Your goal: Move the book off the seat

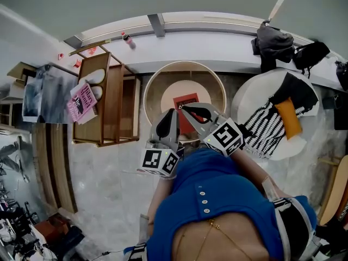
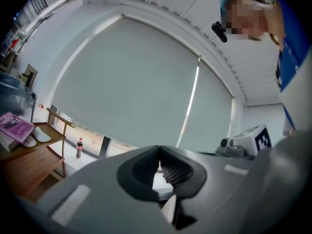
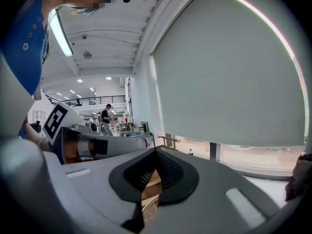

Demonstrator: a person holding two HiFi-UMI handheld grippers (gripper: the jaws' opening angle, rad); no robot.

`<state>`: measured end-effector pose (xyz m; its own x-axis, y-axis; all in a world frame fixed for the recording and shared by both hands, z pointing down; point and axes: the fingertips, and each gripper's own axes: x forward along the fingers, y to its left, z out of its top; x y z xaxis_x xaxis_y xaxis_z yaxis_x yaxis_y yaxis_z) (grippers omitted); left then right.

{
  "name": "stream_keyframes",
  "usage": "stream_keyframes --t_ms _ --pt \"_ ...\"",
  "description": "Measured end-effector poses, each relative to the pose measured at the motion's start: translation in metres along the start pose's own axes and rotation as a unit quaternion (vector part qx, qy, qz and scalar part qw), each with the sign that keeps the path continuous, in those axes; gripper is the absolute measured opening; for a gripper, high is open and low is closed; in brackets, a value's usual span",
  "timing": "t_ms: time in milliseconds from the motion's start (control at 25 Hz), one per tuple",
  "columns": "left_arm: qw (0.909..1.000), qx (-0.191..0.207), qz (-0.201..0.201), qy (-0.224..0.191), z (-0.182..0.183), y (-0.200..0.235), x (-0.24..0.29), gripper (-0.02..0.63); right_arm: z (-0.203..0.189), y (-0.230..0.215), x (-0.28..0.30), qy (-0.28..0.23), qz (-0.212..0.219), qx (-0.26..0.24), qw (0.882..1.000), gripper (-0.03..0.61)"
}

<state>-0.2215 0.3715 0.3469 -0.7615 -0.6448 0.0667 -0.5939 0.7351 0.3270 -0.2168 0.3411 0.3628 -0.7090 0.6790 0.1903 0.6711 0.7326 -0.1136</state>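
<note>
Blue shirt (image 1: 217,192) overhangs marble floor (image 1: 106,184); red book (image 1: 185,99) lies on round seat (image 1: 151,84).

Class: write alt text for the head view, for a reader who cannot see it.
A red book lies on a round wooden-rimmed seat, seen from above. A person in blue holds the left gripper and right gripper over it, both shut and empty. A wooden rack stands at the left.

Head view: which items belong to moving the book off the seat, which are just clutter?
Job: red book, round wooden seat it lies on, left gripper, right gripper, both shut and empty.
Clutter: pink book on the rack, bottle on the sill, striped cloth, black bag.
</note>
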Motion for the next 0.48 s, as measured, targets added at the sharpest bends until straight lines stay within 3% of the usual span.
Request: stream_keyframes --t_ms 480 --pt "0.9999 0.007 0.011 0.003 0.0013 0.0007 -0.0060 0.002 0.0035 0.0103 -0.0004 0.003 0.002 -0.007 1.000 -0.002"
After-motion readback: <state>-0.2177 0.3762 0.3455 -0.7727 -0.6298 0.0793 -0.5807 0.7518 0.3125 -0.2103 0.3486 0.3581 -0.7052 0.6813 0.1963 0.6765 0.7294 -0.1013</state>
